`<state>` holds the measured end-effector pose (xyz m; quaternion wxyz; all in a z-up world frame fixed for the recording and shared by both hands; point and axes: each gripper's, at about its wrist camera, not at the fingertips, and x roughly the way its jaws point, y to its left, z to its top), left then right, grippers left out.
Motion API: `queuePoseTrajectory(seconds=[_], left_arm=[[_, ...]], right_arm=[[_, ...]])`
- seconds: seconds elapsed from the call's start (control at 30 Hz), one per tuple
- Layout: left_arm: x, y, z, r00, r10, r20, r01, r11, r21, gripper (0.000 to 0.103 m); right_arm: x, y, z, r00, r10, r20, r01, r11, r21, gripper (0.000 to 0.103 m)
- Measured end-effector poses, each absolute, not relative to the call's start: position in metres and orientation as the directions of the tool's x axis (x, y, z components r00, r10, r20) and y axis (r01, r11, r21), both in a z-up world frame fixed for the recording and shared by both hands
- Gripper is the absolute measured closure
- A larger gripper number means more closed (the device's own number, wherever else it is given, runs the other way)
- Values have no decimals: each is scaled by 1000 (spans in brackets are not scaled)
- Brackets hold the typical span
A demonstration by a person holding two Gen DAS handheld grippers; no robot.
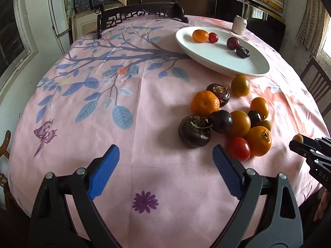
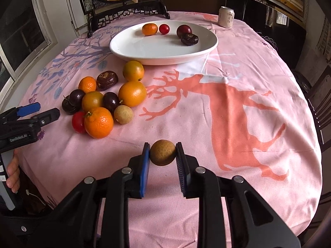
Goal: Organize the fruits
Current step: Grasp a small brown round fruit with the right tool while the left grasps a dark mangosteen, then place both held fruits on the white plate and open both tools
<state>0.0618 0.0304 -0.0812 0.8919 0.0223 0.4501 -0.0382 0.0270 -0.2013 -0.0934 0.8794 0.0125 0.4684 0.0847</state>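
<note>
Item: small tan longan [image 2: 162,152], round, thin-shelled; judged light, rigid but brittle under a hard squeeze, a little slick. Best held across its widest middle, as it is now.

Holder: right gripper [image 2: 162,155], jaws narrowed onto the longan, blue pads touching its flanks at 9 and 3 o'clock, low over the pink tablecloth [image 2: 206,124].

Left gripper [image 1: 165,155]: jaws wide, nothing between them, above bare cloth.

Loose pile [image 2: 103,103], at 10 o'clock of the right gripper: oranges, dark plums, a red tomato [image 2: 78,122], a second longan [image 2: 123,114].

White plate [image 2: 132,48], beyond the pile at 12 o'clock: holds four fruits, likely destination.

Drink can [image 2: 226,17], far edge, 1 o'clock.
</note>
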Motion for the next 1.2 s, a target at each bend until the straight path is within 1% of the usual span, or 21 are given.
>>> queuePoseTrajectory(seconds=[0.1, 0.17, 0.2, 0.3, 0.33, 0.37, 0.43, 0.7, 0.9, 1.2], left_arm=[[73, 22, -94, 564, -60, -823, 102, 995, -3, 11], [80, 17, -100, 556, -64, -829, 104, 995, -7, 15], [82, 15, -101, 570, -50, -820, 102, 995, 10, 16], [86, 11, -99, 596, -60, -801, 111, 994, 8, 39], [86, 10, -97, 604, -66, -794, 114, 993, 4, 64], [86, 11, -96, 605, -67, -793, 112, 994, 2, 63], [85, 16, -94, 595, -107, -796, 115, 992, -47, 63], [60, 32, -71, 618, -150, -772, 103, 989, -110, 63], [50, 28, -53, 635, -191, -749, 140, 981, -132, 63], [53, 14, -43, 627, -217, -748, 171, 975, -140, 63]], right_arm=[[26, -206, -93, 542, 178, -821, -126, 983, 130, 78], [25, -208, -92, 546, 176, -819, -120, 984, 132, 78], [25, -209, -91, 548, 178, -817, -118, 984, 136, 78], [25, -211, -88, 552, 180, -814, -114, 984, 140, 78], [25, -211, -88, 552, 180, -814, -113, 984, 141, 78], [25, -211, -88, 551, 182, -814, -114, 983, 142, 78], [25, -209, -87, 552, 186, -813, -120, 982, 143, 78], [27, -198, -77, 566, 220, -795, -159, 975, 157, 78], [28, -196, -73, 573, 225, -788, -165, 974, 157, 78], [35, -198, -71, 578, 241, -780, -176, 970, 169, 78]])
